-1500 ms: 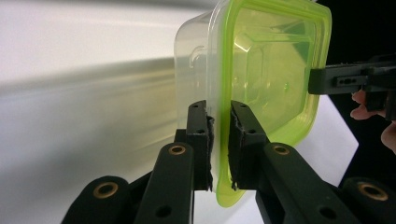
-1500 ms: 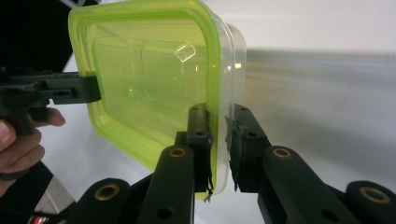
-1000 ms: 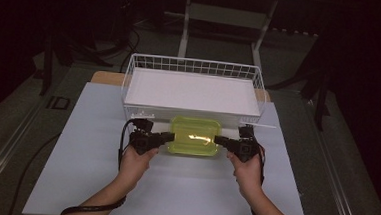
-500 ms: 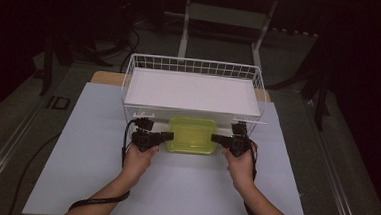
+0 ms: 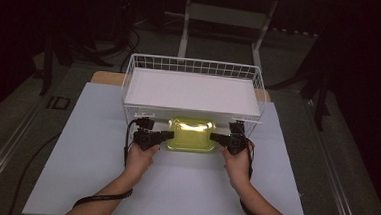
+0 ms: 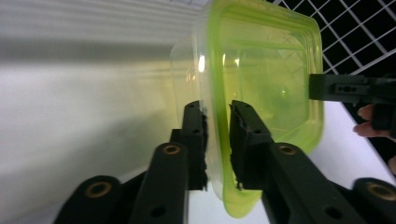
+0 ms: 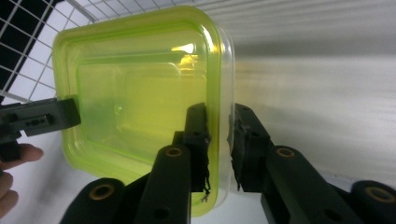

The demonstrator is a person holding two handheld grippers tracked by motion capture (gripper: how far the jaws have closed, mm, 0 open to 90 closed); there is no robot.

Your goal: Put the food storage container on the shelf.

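Left gripper (image 5: 168, 134) clamped on left rim of the yellow-green lidded container (image 5: 192, 134), jaws just eased slightly, rim between them; container on white table sheet (image 5: 91, 146), touching wire basket (image 5: 196, 68) front; right gripper (image 5: 215, 137) clamped on right rim

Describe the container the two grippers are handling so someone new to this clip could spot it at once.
Start at the white wire basket at the far side of the white table. Just in front of its near wall sits a rounded rectangular container, flanked by the left gripper and right gripper, each straddling its rim. It is translucent yellow-green, the single coloured thing among white and black.
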